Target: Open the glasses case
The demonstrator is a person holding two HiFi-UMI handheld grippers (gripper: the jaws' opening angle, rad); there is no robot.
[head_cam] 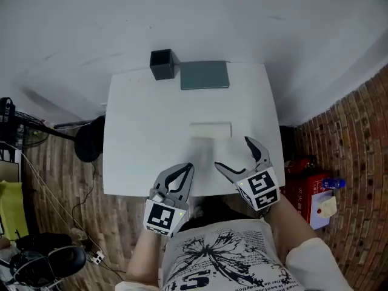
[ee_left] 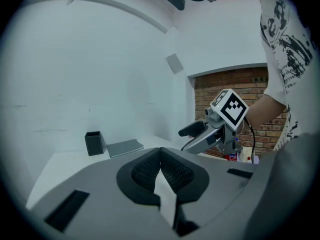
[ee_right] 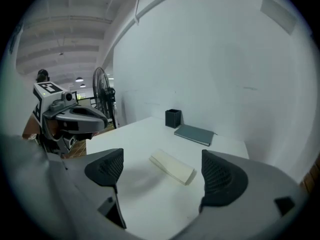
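The glasses case [head_cam: 210, 130], a cream oblong box, lies closed near the middle of the white table [head_cam: 133, 132]. In the right gripper view the glasses case [ee_right: 172, 166] sits on the tabletop ahead of the jaws, apart from both. My right gripper [head_cam: 233, 153] hovers over the table's near edge, just short of the case, with its jaws spread wide and nothing in them. My left gripper [head_cam: 188, 167] is to its left at the same edge, pads pressed together on nothing. The left gripper view shows those closed pads [ee_left: 172, 171] and the right gripper [ee_left: 200, 131] beyond them.
A black pen holder [head_cam: 162, 63] and a flat grey notebook [head_cam: 205, 75] stand at the table's far edge by the white wall. A fan [head_cam: 18, 129] and a dark round stool [head_cam: 89, 139] are left of the table. A red box [head_cam: 306, 193] sits on the brick floor at right.
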